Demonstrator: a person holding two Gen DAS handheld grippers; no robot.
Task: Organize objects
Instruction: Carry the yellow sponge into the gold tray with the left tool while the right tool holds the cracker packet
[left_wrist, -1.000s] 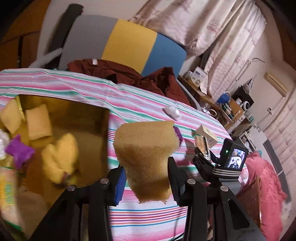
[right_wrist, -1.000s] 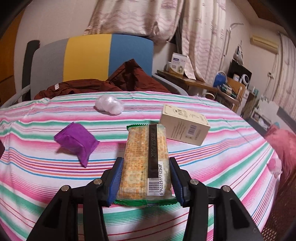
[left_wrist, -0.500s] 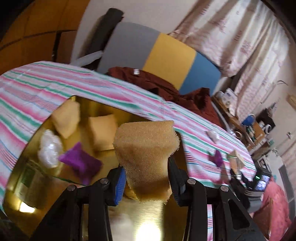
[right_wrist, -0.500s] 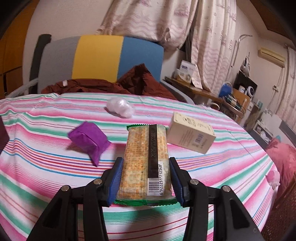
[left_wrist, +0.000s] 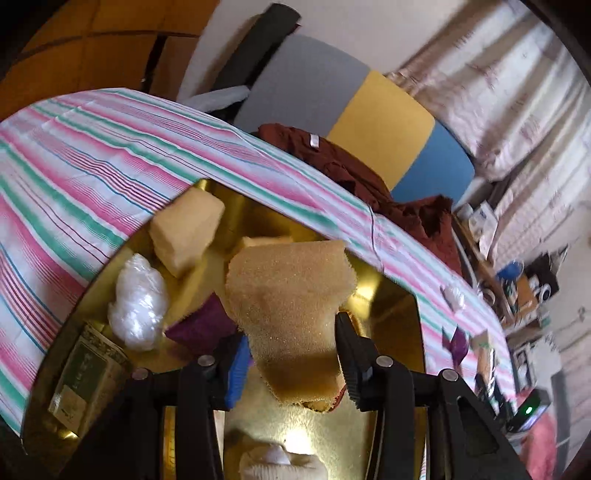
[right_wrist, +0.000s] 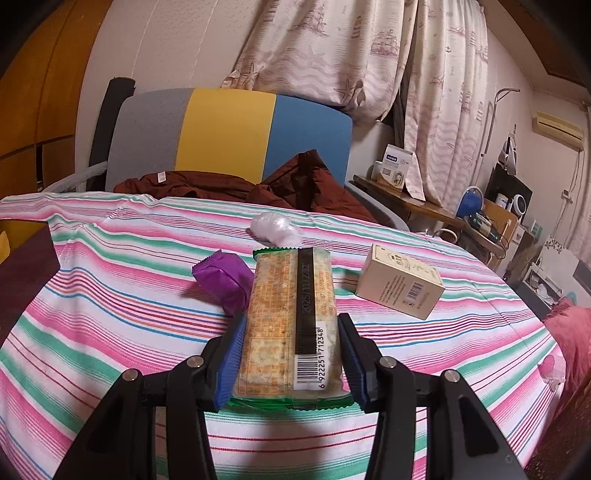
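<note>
Left gripper (left_wrist: 291, 356) opening, coarse tan sponge (left_wrist: 291, 295) pinched between fingers; right gripper (right_wrist: 291, 354) clamped barcoded cracker pack (right_wrist: 291, 321).

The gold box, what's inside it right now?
Inside the gold box: a pale sponge, a white plastic wad, a purple packet and a green-labelled box. The held sponge covers the rest.

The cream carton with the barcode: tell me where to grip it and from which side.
Grip the cream carton across its two long side faces, coming from above. It lies flat on the striped tablecloth with clear space around it, and that narrower width probably suits a hand-held gripper's jaws best.
</note>
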